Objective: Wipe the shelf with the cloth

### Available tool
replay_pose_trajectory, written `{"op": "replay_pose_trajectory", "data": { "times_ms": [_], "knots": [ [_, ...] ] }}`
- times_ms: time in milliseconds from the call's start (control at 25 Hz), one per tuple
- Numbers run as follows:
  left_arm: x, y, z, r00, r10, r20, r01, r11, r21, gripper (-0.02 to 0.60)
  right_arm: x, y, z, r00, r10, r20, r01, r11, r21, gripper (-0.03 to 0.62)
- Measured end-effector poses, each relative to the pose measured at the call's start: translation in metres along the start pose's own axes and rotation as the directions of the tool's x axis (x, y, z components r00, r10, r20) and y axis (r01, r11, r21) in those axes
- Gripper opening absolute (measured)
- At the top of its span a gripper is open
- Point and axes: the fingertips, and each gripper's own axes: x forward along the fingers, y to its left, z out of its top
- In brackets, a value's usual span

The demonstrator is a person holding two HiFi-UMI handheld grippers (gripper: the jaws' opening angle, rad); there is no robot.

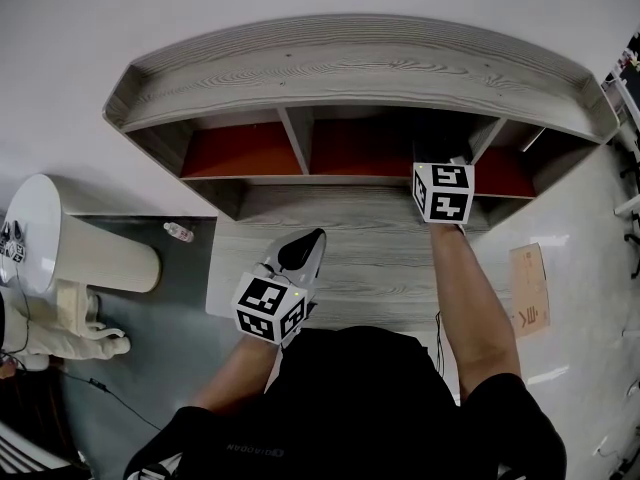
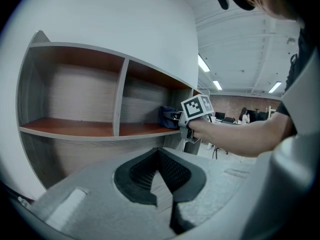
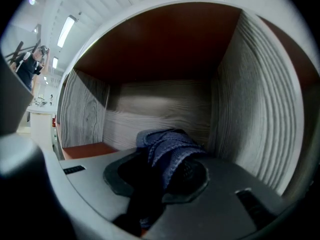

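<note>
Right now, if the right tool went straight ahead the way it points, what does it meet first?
Probably the compartment's back panel, with the blue cloth held in the right tool touching first. The side wall sits close on its right; depth is unclear.

The right gripper (image 1: pixel 441 160) reaches into a shelf (image 1: pixel 350 68) compartment, and in the head view its jaws are lost in shadow. In the right gripper view, the cloth (image 3: pixel 167 151) runs down between the jaws — its lower end sinks into darkness. A small thing (image 1: pixel 178 232) on the floor is too small to name.
</note>
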Motion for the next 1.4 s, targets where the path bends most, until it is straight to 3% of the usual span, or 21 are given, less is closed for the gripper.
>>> {"op": "replay_pose_trajectory", "data": {
  "times_ms": [520,800,1120,1400],
  "knots": [
    [-0.004,-0.021,-0.001,0.998,0.058,0.014,-0.058,0.998,-0.003,0.008,-0.005,-0.001,0.001,0.998,0.06,0.013,-0.06,0.998,0.025,0.095],
    [-0.012,-0.031,-0.005,0.992,0.12,0.028,-0.12,0.993,-0.01,0.008,-0.022,0.01,0.006,0.986,0.155,0.065,-0.157,0.987,0.035,0.095],
    [-0.023,-0.047,-0.016,0.99,0.138,0.012,-0.137,0.99,-0.021,0.008,-0.072,0.036,0.003,0.951,0.278,0.134,-0.29,0.954,0.076,0.095],
    [-0.039,-0.052,-0.02,0.994,0.105,0.018,-0.105,0.994,-0.007,0.008,-0.14,0.068,-0.025,0.93,0.352,0.11,-0.36,0.93,0.068,0.095]
  ]
}}
